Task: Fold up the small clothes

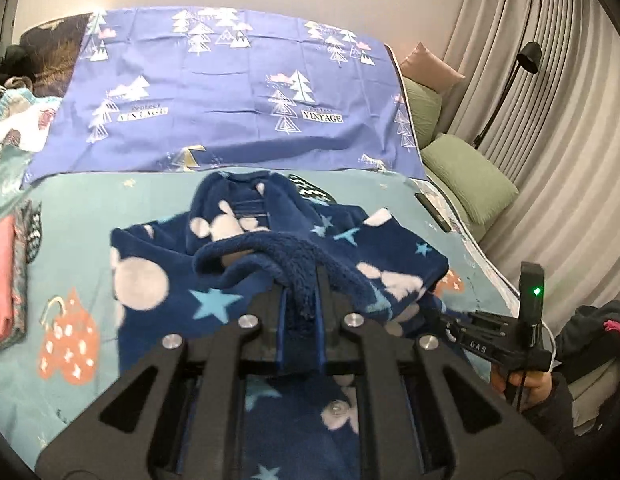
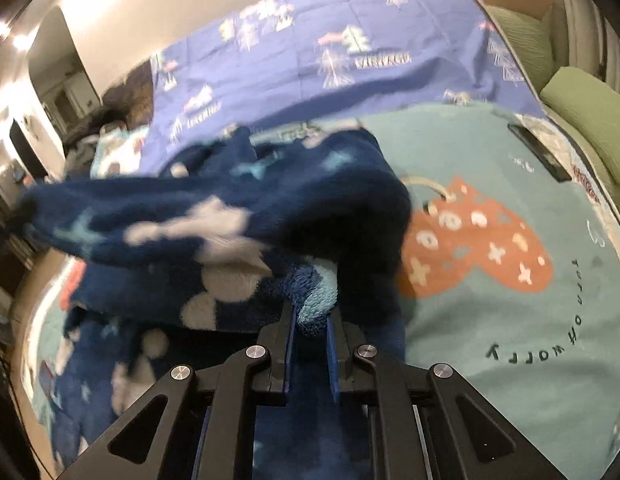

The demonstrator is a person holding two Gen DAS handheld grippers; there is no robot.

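Note:
A navy fleece garment (image 1: 238, 264) with pale dots and light-blue stars lies partly folded on a teal bedspread (image 1: 90, 208). My left gripper (image 1: 301, 300) is shut on a navy fleece edge of it, lifted above the rest. My right gripper (image 2: 312, 312) is shut on another fleece edge (image 2: 316, 296) and holds the garment (image 2: 214, 216) raised and blurred over the teal bedspread (image 2: 510, 320). The right gripper (image 1: 450, 322) also shows in the left wrist view, at the garment's right side, in a hand.
A purple sheet with tree prints (image 1: 238, 92) covers the far half of the bed. Folded clothes (image 1: 2, 280) lie at the left edge. Green cushions (image 1: 466, 176) and a pink one sit right, by grey curtains (image 1: 570, 120) and a black lamp (image 1: 528, 58). A dark flat object (image 1: 432, 212) lies near the bed's right edge.

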